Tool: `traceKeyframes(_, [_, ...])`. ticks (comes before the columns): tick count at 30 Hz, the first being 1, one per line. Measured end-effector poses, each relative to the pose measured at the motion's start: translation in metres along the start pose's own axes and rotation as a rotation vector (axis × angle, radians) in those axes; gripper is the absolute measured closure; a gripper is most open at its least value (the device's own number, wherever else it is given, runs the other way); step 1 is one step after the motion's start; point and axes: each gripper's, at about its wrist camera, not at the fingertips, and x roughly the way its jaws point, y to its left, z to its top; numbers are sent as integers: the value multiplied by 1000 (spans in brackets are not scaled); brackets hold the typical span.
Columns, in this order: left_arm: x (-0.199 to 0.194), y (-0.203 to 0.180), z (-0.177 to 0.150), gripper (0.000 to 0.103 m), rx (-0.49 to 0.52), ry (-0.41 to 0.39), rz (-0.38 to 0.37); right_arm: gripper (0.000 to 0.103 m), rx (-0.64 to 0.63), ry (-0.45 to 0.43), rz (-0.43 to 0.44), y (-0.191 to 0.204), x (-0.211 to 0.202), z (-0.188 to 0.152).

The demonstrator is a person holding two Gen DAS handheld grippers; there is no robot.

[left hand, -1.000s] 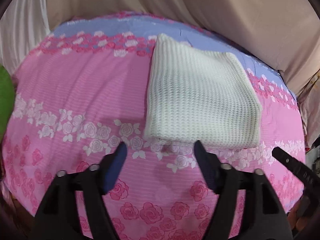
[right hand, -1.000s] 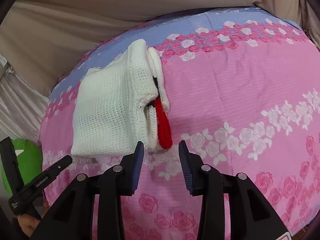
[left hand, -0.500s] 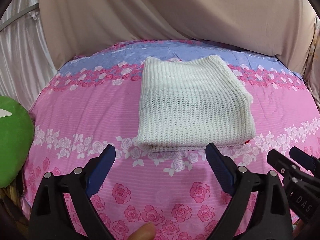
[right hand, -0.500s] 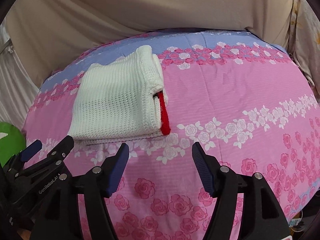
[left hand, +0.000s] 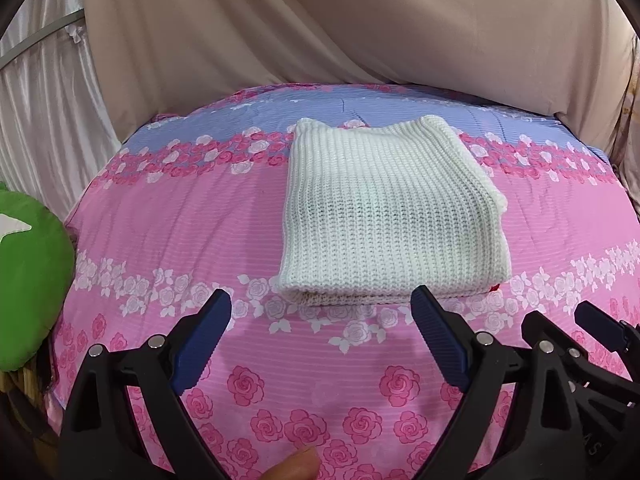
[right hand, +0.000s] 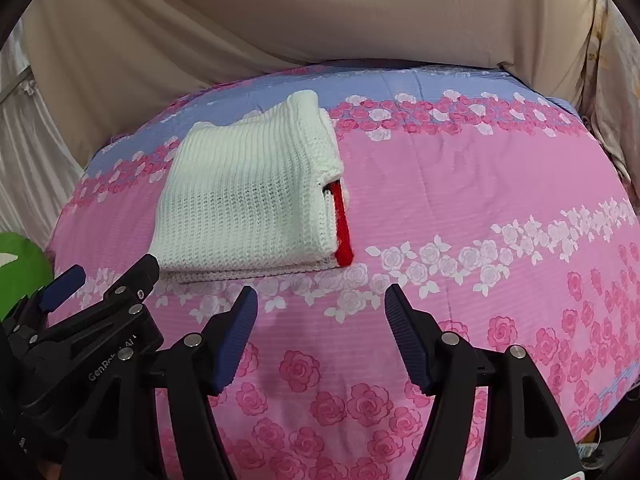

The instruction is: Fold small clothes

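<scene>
both grippers stood released with nothing between their blue ribbed pads. the left gripper [left hand: 322, 334] had just been opening to a wide gape, and the right gripper [right hand: 322, 322] had just been opening too, to a narrower spread; each hung over bare cloth just near of the garment, touching nothing. beyond them lay the white ribbed knitted garment [left hand: 390, 216], folded into a thick flat rectangle on the pink and lilac rose-printed bedspread [left hand: 168, 208], toward its far middle. a red knitted strip [right hand: 343, 224] poked out from between the layers at its right edge, and the layers gaped slightly there.

the fold looked finished, or close to it; what seemed left was perhaps tucking the red strip in and squaring that right side. no other garment showed.

room was generous: open bedspread lay left, right and near of the garment. a green cushion [left hand: 30, 292] sat at the left edge, well apart, and beige draped fabric [left hand: 320, 24] rose just past the far edge.
</scene>
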Motion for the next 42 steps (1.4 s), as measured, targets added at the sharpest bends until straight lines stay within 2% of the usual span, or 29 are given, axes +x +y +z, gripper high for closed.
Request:
traceKeyframes(14, [3, 4, -4, 19, 12, 12, 5, 38, -6, 17, -11, 7, 4, -2])
traceKeyframes(42, [12, 6, -4, 20, -7, 23, 17, 38, -24, 35, -38, 10, 12, 2])
